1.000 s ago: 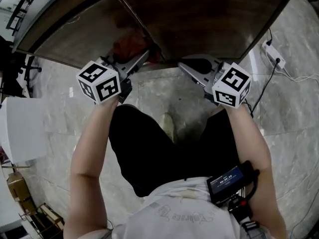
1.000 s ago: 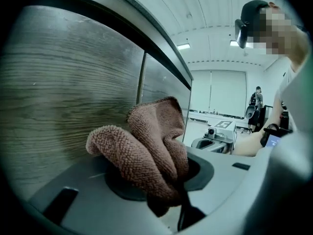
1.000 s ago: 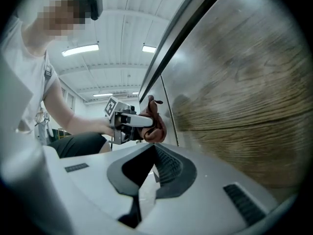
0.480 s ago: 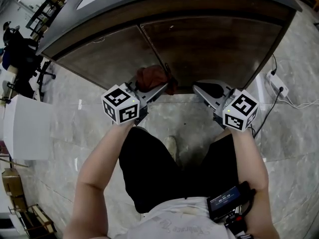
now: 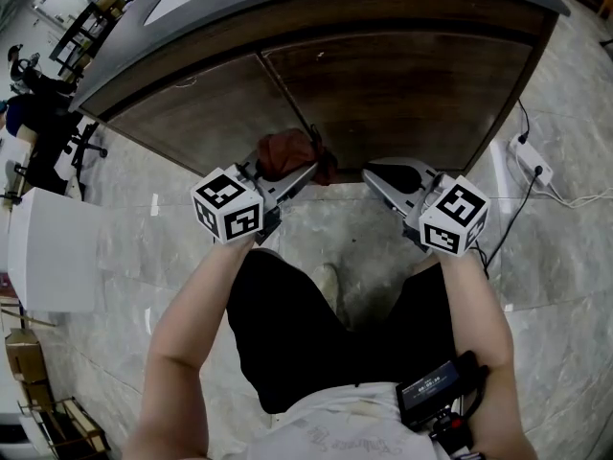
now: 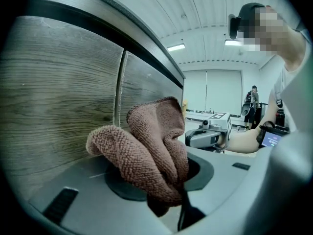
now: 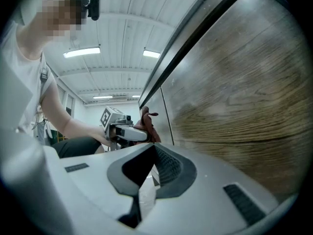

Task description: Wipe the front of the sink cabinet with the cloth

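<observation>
The left gripper (image 5: 299,172) pinches the brown cloth (image 5: 285,151) in its jaws, low on the sink cabinet (image 5: 412,75) front by the door seam. The right gripper (image 5: 375,172), jaws together and empty, hovers alongside (most wiping seemingly remains).

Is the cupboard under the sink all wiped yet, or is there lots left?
Done: picking up, since the left claw is shut on the brown cloth. In hand: the cloth is low down by the seam between the two cabinet doors, close to the wood. The right claw is shut and empty. Left: no wiped patch shows on the wood, so probably most of both doors.
</observation>
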`<state>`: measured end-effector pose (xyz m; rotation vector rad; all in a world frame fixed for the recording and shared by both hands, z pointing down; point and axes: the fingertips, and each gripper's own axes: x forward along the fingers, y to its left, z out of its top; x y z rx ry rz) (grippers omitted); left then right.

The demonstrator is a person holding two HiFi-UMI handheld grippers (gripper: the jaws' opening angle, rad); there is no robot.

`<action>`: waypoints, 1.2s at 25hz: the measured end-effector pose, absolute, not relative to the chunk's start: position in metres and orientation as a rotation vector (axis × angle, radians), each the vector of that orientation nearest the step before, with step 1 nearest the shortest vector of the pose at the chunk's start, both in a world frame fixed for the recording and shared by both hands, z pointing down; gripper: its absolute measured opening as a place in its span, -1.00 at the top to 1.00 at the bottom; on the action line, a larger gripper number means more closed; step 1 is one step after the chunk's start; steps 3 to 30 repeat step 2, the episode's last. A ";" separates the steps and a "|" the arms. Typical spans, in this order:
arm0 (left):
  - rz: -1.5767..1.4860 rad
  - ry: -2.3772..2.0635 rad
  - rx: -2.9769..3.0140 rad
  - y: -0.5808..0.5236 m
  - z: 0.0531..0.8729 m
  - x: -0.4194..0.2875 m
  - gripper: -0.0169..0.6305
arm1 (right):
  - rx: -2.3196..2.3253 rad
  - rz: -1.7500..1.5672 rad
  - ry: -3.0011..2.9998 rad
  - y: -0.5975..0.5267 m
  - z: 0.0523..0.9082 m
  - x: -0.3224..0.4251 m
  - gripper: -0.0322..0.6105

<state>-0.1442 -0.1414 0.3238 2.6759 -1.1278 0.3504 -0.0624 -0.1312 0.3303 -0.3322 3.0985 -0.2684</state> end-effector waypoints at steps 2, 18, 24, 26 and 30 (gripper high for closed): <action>0.363 -1.121 2.685 -0.139 0.324 -0.143 0.52 | -0.330 -0.272 3.098 -0.130 0.331 -0.063 0.86; 0.363 -1.121 2.685 -0.139 0.324 -0.143 0.52 | -0.330 -0.272 3.098 -0.130 0.331 -0.063 0.86; 0.363 -1.121 2.685 -0.139 0.324 -0.143 0.52 | -0.330 -0.272 3.098 -0.130 0.331 -0.063 0.86; 0.363 -1.121 2.685 -0.139 0.324 -0.143 0.52 | -0.330 -0.272 3.098 -0.130 0.331 -0.063 0.86; 0.363 -1.121 2.685 -0.139 0.324 -0.143 0.52 | -0.330 -0.272 3.098 -0.130 0.331 -0.063 0.86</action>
